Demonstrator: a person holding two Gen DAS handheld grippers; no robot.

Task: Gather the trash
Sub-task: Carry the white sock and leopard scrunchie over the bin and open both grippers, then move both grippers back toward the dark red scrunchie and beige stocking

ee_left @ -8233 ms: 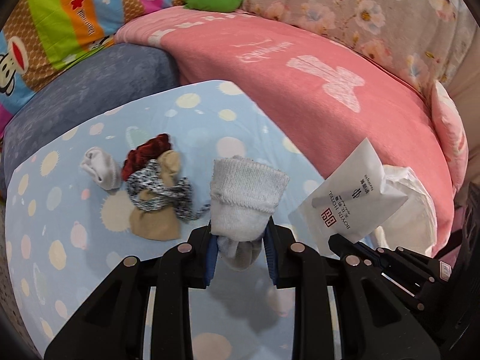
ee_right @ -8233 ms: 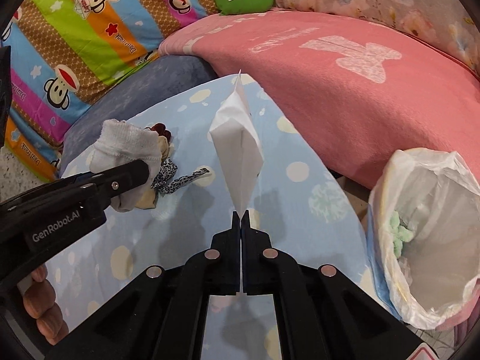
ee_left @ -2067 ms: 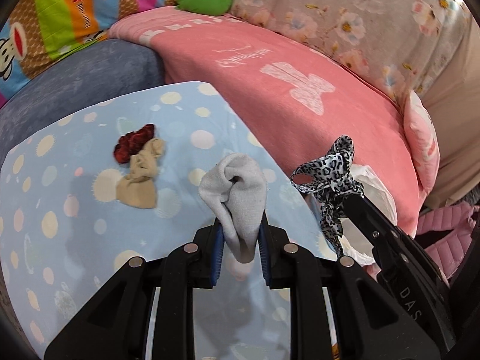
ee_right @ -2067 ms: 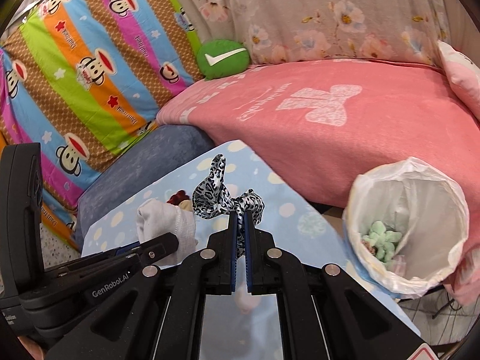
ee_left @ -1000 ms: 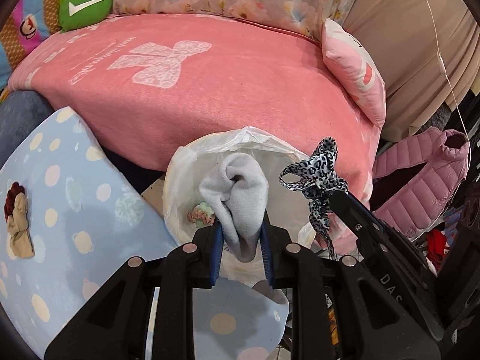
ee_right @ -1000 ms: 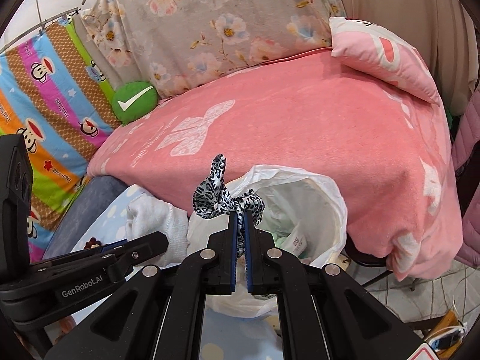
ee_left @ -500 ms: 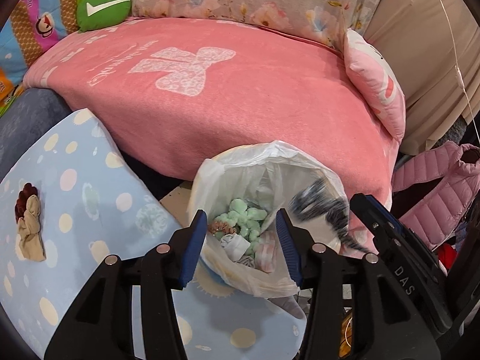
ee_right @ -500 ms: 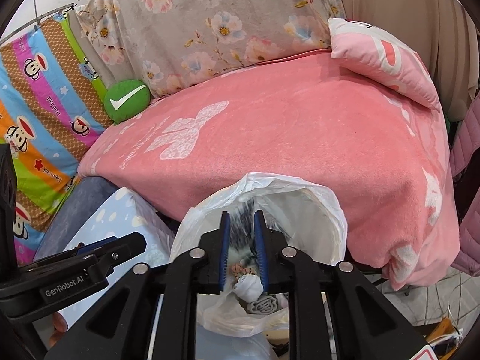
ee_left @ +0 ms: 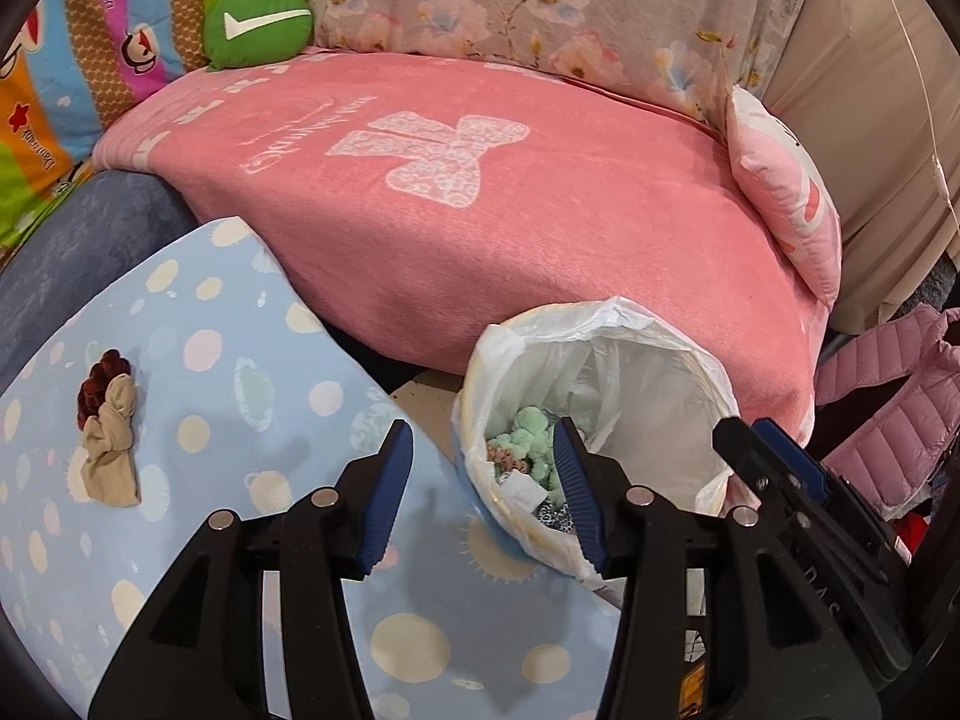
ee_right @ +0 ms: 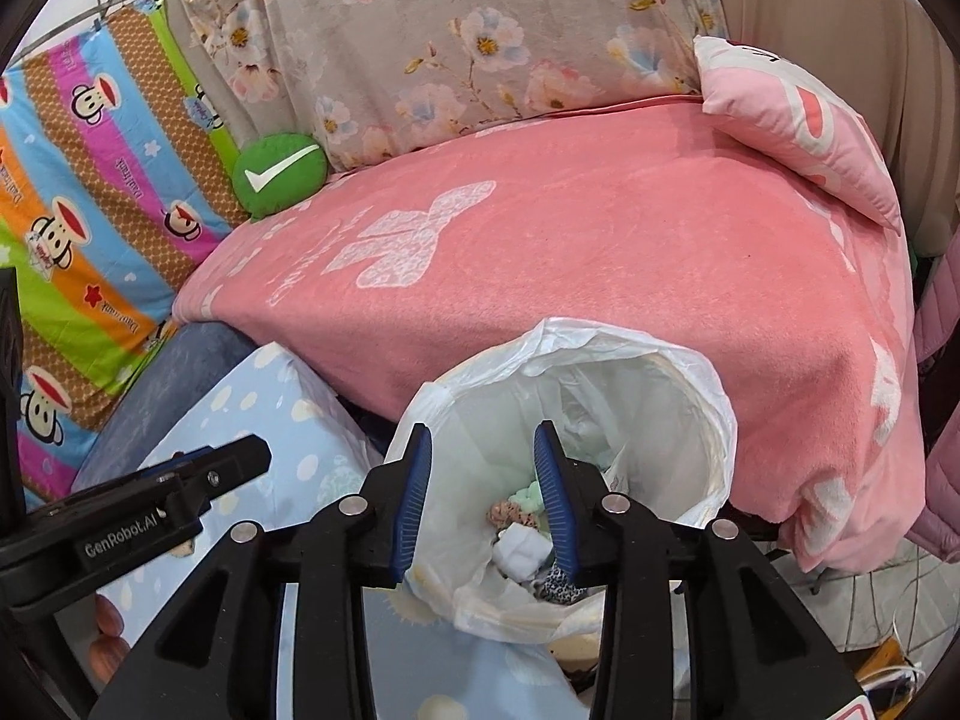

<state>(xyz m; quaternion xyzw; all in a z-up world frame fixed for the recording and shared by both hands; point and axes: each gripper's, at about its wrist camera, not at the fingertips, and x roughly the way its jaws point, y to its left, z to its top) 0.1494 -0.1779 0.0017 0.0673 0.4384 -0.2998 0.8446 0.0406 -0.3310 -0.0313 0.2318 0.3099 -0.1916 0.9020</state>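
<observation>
The left gripper (ee_left: 483, 486) hangs over the near edge of a pale blue, polka-dotted table (ee_left: 240, 396), its blue-padded fingers (ee_left: 384, 495) apart with nothing between them. The right gripper (ee_right: 483, 495) points down into a round bin lined with a white plastic bag (ee_right: 690, 396), which stands beside the table and against a bed covered by a pink blanket (ee_right: 600, 252); its fingers (ee_right: 414, 498) are spreading wider, and they hold nothing.

Inside the bin lie a clump of mint-green fluffy bits (ee_left: 528, 429), a small white sock (ee_right: 522, 549) and a black-and-white leopard-print fabric tie (ee_right: 558, 585), all low at the bottom of the bag.

On the table, well apart from the bin, a beige knotted sock (ee_left: 111, 450) touches a dark red scrunchie (ee_left: 99, 381).

A green round cushion with a white tick (ee_left: 258, 27) sits at the far end of the bed, and a pink pillow (ee_left: 786, 198) leans at its right side.
</observation>
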